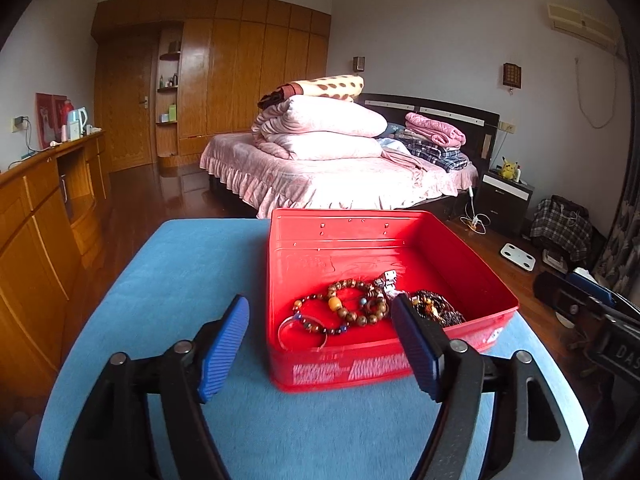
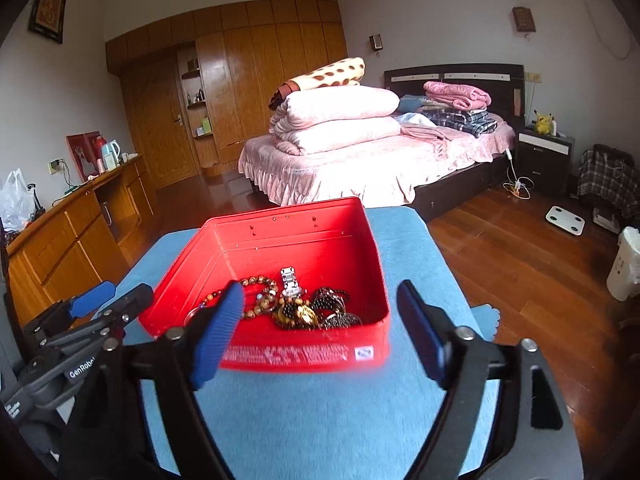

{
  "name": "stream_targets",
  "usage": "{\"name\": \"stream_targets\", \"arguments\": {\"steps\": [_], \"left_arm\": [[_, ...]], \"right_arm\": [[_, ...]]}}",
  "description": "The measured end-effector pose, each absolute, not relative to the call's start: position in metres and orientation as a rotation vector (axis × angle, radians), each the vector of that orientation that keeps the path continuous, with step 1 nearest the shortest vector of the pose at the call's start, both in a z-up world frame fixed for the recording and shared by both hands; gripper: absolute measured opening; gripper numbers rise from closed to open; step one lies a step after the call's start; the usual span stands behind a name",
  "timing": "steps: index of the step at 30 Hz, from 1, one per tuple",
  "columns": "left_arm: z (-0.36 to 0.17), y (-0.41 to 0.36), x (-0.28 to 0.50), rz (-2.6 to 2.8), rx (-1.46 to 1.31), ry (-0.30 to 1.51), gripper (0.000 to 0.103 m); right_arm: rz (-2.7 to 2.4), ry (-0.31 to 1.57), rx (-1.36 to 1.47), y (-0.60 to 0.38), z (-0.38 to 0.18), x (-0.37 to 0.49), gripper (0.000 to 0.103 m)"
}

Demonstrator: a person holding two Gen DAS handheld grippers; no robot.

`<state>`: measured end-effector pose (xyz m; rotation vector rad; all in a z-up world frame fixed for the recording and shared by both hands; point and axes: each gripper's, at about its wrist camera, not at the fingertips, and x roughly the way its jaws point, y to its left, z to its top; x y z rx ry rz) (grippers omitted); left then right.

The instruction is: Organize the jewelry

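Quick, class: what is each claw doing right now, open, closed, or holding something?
Left claw: open, holding nothing, in front of the red box.
Right claw: open, holding nothing; the jewelry lies in the box.

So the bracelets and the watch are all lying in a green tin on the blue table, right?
Not quite: the tin is red, not green, as the right wrist view shows. The bracelets and the watch do lie inside it, on the blue table.

left hand-held gripper gapes before red tin of bead bracelets.
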<state>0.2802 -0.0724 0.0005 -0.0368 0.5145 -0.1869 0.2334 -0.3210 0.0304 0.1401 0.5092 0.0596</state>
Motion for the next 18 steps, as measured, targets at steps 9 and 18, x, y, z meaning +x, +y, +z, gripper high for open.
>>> {"name": "stream_targets", "arguments": {"steps": [9,18], "left_arm": [[0.016,-0.058,0.228,-0.167,-0.024,0.463,0.086],[0.034,-0.049,0.186,-0.146,0.009,0.415,0.091]], "right_arm": [[0.059,0.481,0.126,-0.321,0.038,0.183,0.097],[0.087,0.416,0.125,-0.315,0.049,0.147,0.097]]}}
